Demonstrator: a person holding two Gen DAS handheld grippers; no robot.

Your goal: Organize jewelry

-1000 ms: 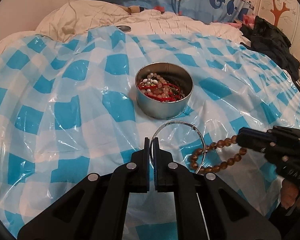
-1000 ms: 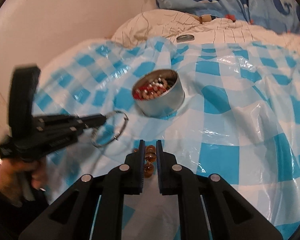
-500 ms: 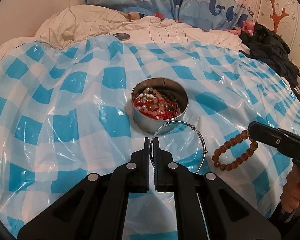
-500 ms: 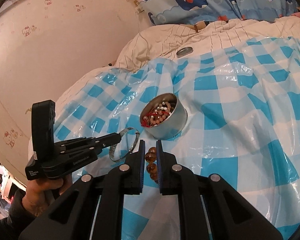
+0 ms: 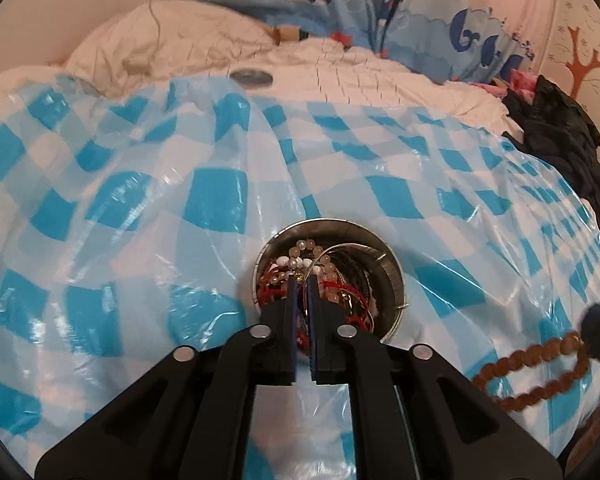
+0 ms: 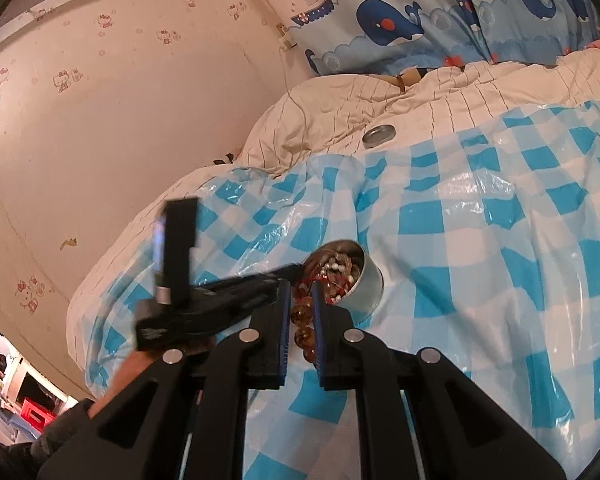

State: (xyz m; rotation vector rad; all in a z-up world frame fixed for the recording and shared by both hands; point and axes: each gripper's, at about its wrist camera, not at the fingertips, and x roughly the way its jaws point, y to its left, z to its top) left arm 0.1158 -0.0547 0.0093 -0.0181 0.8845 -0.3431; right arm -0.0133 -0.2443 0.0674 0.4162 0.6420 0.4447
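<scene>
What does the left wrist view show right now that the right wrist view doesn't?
Only the left wrist view: the silver bangle pinched in the left gripper over the tin, and dark clothing at the bed's edge.
Only the right wrist view: the hand carrying the left gripper, and the cartoon-print wall.
Both: the tin of jewelry, the brown bead bracelet, the checked sheet.

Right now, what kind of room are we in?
Most likely a bedroom: a rumpled cream duvet, a whale-print pillow against the wall, and cartoon wallpaper. A checked plastic sheet covers the bed as a work surface.
</scene>
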